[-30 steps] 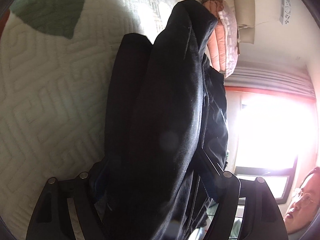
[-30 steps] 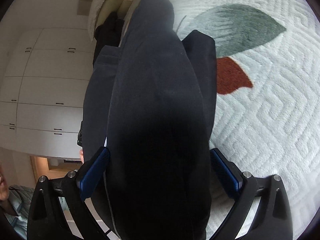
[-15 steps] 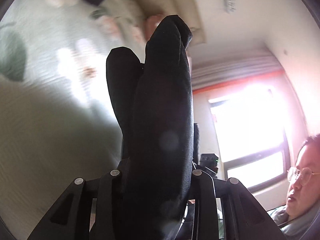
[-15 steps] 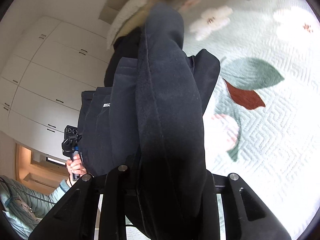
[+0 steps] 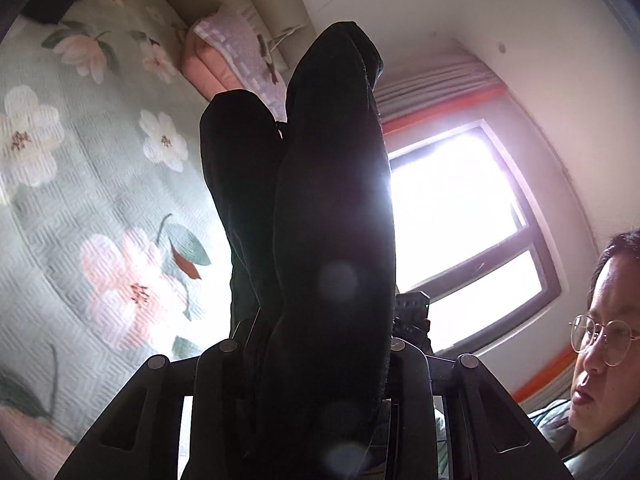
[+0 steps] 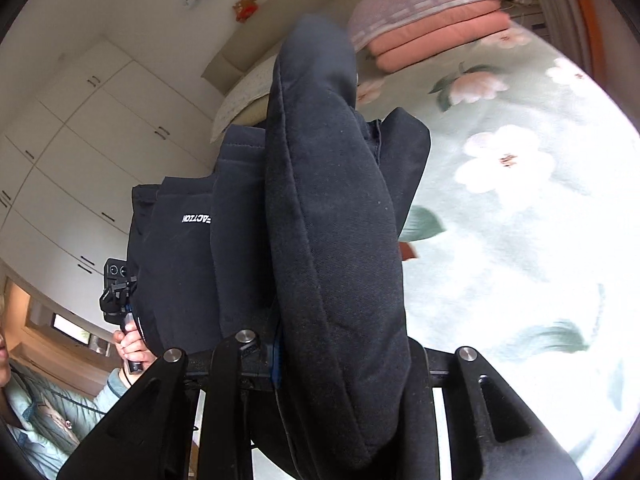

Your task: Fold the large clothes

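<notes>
A large black garment (image 5: 332, 240) fills the middle of the left wrist view, bunched in thick folds between the jaws of my left gripper (image 5: 316, 360), which is shut on it. In the right wrist view the same black garment (image 6: 332, 220) hangs in folds with a small white logo, and my right gripper (image 6: 320, 352) is shut on it. Both grippers hold it lifted above the floral bedspread (image 6: 520, 220). My left gripper also shows in the right wrist view (image 6: 118, 292), at the garment's far edge.
The pale green floral bedspread (image 5: 100, 200) lies below. Folded pink and lilac bedding (image 6: 436, 20) is stacked at the bed's head. White wardrobes (image 6: 80, 140) stand on one side, a bright window (image 5: 460, 220) on the other. The person's face (image 5: 600, 340) is close.
Both grippers closed tighter on the garment and lifted it up off the bedspread. The views tilted up, so the room, window and wardrobes now show.
</notes>
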The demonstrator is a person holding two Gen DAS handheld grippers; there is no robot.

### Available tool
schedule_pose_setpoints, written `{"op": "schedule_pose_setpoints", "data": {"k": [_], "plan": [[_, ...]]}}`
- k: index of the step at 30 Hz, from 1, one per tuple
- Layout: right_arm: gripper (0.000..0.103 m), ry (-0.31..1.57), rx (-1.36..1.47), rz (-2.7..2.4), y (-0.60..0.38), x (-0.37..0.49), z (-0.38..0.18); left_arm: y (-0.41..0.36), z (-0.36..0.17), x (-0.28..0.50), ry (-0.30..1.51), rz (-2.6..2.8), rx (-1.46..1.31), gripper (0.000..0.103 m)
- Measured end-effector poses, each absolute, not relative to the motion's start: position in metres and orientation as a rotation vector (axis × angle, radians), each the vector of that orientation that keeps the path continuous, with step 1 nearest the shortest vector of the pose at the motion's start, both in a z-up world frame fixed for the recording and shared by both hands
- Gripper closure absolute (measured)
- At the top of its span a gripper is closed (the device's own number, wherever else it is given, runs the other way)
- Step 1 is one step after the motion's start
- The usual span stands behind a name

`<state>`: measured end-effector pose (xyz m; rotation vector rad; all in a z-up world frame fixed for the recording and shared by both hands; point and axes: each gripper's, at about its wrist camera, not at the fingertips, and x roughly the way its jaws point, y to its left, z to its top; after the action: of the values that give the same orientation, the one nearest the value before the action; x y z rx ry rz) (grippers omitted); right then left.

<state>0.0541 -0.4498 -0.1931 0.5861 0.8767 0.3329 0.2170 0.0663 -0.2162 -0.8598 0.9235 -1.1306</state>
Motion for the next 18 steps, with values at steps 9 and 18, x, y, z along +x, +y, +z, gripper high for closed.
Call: {"op": "schedule_pose_setpoints", "data": {"k": [9,18], "plan": [[0.071,1.031,0.594,0.283,-0.584,0.061,-0.269,-0.060,-0.312,0.174,1.033,-0.994,-0.987,0.068],[0.072,1.094,0.838,0.220,-0.672,0.063,-0.398,-0.045,-0.470,0.164,1.155,-0.634,-1.303,0.068]]}}
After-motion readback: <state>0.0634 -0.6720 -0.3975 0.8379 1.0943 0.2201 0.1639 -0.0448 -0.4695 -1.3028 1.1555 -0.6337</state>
